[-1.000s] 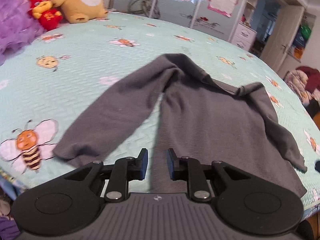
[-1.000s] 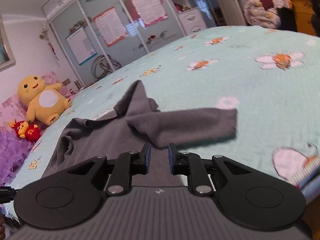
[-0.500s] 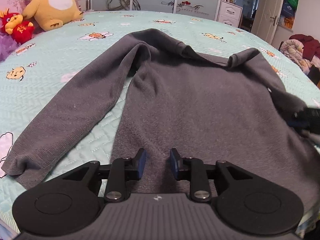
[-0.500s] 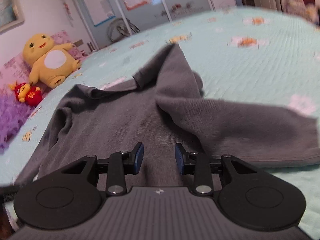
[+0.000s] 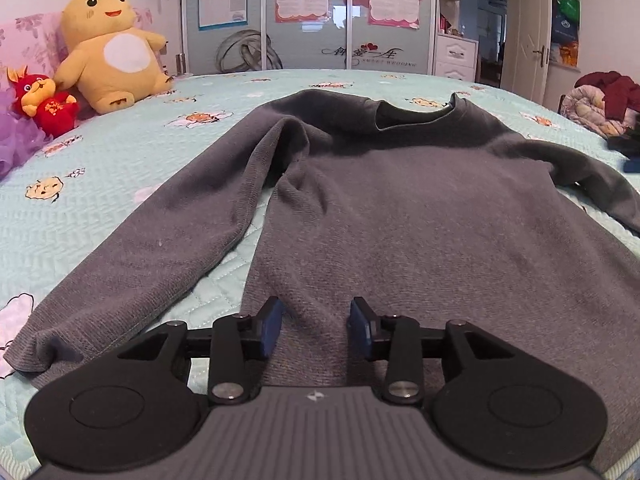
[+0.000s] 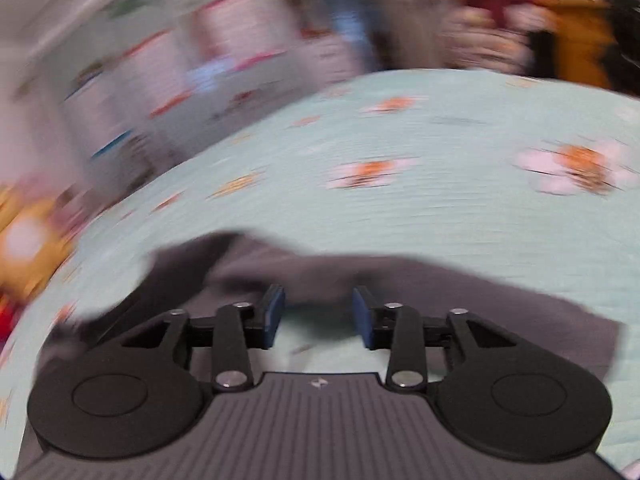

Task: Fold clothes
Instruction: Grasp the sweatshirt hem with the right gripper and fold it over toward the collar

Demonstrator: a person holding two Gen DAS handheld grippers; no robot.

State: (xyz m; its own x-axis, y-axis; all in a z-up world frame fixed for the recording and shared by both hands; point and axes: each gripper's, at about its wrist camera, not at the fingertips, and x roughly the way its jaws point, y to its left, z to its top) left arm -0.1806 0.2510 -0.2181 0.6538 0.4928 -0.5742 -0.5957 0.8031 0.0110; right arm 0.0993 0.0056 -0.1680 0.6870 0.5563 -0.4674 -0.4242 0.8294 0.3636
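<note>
Grey long-sleeved sweater (image 5: 420, 216) lies flat on the bed (image 5: 120, 200), mint quilt with bee print, neckline at the far end, one sleeve angled out to the left. Left gripper (image 5: 316, 326) sits low over the hem; jaws opening, part-way apart, fabric below them, nothing pinched. Right wrist view is blurred: right gripper (image 6: 318, 316) hangs over the sweater's (image 6: 400, 276) edge, jaws opening, gap shows bare quilt, nothing held. Yellow plush toy (image 5: 110, 48) and red plush toy (image 5: 42, 98) at the head of the bed.

Yellow plush toy (image 5: 108, 50), red plush (image 5: 42, 98) beside it, far bed edge
</note>
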